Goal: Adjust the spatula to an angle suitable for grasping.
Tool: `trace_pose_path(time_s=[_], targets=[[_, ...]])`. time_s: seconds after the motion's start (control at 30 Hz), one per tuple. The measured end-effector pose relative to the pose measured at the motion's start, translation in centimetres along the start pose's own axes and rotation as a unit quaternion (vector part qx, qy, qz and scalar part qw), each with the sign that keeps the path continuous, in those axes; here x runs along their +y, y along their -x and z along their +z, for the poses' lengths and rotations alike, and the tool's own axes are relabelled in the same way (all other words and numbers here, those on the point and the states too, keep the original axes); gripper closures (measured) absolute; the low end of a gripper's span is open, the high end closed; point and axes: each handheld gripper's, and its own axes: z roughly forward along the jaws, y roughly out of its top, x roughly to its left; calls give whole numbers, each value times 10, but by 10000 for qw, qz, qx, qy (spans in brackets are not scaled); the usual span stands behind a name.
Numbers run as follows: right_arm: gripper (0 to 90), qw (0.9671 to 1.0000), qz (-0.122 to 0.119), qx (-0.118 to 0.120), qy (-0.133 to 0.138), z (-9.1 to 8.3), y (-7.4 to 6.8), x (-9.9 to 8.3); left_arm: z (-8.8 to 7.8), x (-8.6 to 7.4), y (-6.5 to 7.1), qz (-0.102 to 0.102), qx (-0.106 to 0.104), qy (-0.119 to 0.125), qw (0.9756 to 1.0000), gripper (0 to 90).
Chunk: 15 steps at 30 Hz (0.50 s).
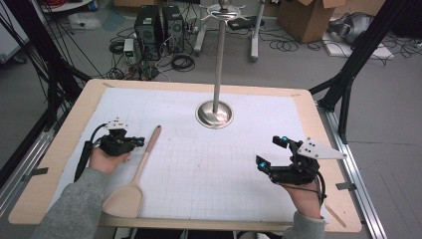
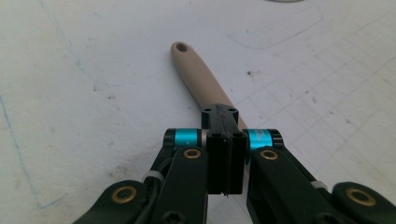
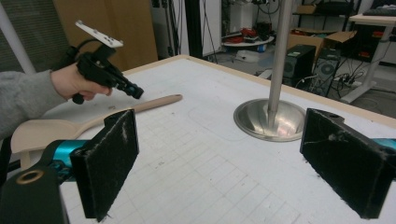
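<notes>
- Spoon (image 1: 137, 174): a pale wooden spoon lies flat on the mat (image 1: 209, 164) at about 8 o'clock from the table centre, bowl toward the near edge at 6 o'clock, holed handle tip pointing to 12 o'clock; in the left gripper view the handle (image 2: 198, 79) runs out beyond the jaws.
- Left gripper (image 1: 139, 142): jaws pressed together with nothing between them; it hangs just above the spoon handle, at 9 o'clock of it, and is seen raised off the mat in the right gripper view (image 3: 135, 91).
- Right gripper (image 1: 271, 152): jaws wide apart, empty, at 4 o'clock on the mat, well apart from the spoon.
- Stand (image 1: 215, 113): a steel pole on a round base at 12 o'clock, between the two grippers and farther back.
</notes>
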Motion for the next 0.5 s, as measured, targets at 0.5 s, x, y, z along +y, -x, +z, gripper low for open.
trace_pose_path(time_s=[0.5], targets=[[106,9999,-30,22,-111,6,-3,0,-37,-16,36,62,-155,300,9994,896]])
